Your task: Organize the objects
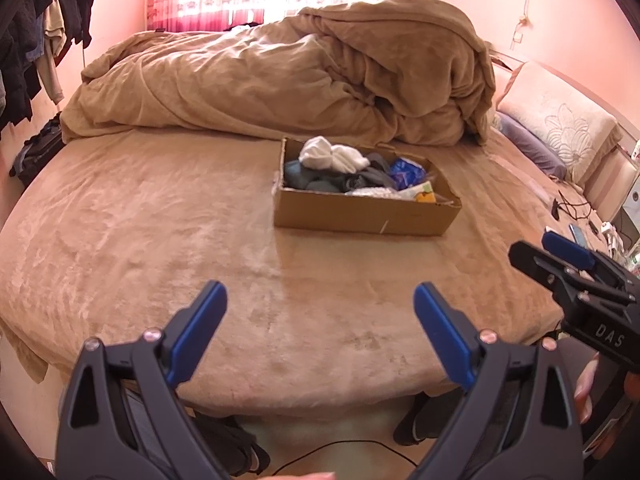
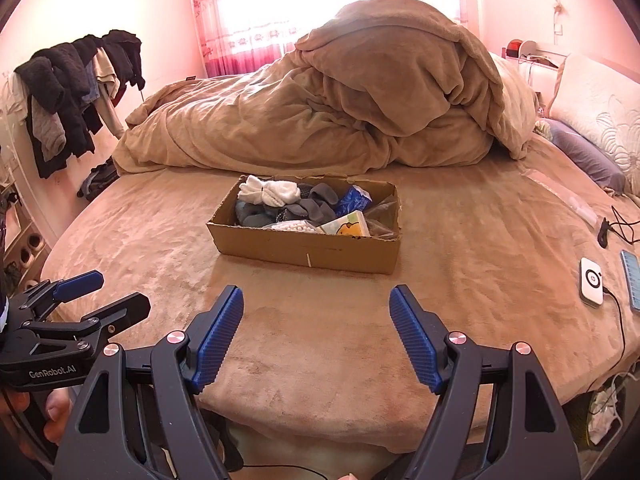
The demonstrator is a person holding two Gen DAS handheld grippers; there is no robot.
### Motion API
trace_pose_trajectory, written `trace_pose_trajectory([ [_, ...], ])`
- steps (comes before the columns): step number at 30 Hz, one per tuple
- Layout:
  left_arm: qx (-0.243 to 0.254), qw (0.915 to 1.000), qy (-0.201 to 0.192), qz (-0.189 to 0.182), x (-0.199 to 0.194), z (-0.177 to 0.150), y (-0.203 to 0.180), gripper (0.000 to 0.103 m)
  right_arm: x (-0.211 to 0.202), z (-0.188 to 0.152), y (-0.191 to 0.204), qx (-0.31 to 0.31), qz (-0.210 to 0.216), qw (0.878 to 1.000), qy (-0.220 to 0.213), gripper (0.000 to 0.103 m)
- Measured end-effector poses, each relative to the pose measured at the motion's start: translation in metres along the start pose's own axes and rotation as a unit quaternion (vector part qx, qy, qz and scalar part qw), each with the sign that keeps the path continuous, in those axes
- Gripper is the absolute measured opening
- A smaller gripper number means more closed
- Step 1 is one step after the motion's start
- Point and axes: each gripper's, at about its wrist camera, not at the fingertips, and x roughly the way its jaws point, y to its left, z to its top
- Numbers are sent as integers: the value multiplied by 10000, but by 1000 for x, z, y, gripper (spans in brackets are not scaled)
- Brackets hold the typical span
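The cardboard box (image 2: 308, 246) of socks (image 2: 269, 192) sits mid-bed (image 2: 480, 240). Nearer than the box, both tools gape empty: left tool (image 1: 320, 330) marked "GenRobot.AI", right tool (image 2: 316, 332) marked "DAS".

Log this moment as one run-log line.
left hand-held gripper: open, empty | right hand-held gripper: open, empty | brown cardboard box: on bed, filled with socks, untouched

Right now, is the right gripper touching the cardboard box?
Apart. In the right wrist view the right gripper is open over the bed edge, and bare blanket lies between its fingertips and the cardboard box.
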Motion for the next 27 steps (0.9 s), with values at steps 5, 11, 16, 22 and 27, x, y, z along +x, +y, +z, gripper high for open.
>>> trace_pose_trajectory([
  [5,-14,10000,8,-17,1,1,1,96,0,0,0,6,0,10000,7,79],
  [11,-40,10000,37,-17,5,2,1,96,2,-1,-1,15,13,10000,31,79],
  [16,-41,9999,97,-19,13,2,-1,96,9,-2,-4,52,23,10000,82,79],
  [22,-60,9999,107,16,19,7,0,96,15,-1,-5,50,50,9999,126,79],
  [27,-87,9999,78,32,23,11,2,96,22,1,-7,48,70,9998,161,79],
])
